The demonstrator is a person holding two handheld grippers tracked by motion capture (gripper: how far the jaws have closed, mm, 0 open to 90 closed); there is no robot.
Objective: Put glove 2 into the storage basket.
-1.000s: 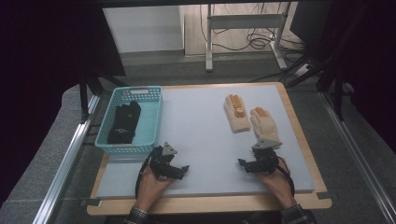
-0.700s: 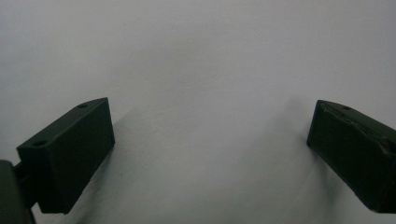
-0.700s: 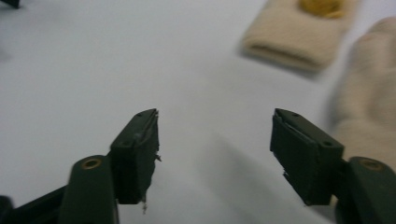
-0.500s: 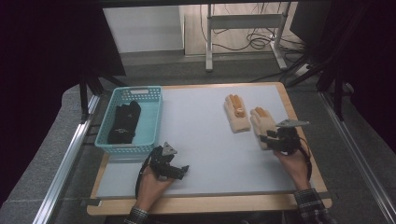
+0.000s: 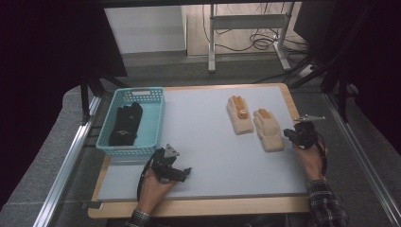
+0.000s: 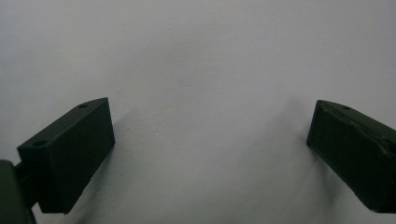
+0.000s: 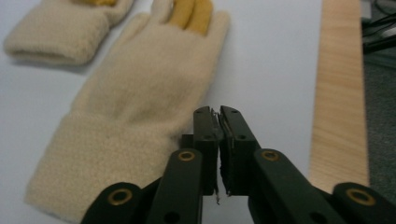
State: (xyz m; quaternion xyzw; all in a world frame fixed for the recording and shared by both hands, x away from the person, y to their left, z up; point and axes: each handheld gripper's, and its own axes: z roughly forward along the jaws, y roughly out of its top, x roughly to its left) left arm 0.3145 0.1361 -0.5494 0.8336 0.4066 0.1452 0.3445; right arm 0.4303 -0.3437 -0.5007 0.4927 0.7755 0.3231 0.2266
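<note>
Right tongs moved beside glove, closing empty; seam visible close-up.

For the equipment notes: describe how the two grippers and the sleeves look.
Both are black. The left gripper carries a grey three-cornered plate and blocky black jaws; a black cable loops from it. The right gripper has linkage arms with brass-coloured rivets. The sleeve is dark plaid.

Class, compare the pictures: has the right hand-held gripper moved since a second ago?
Yes. The right hand-held gripper moved up the table, from the near edge to beside the nearer cream glove; its jaws have just been closing, empty.
</note>
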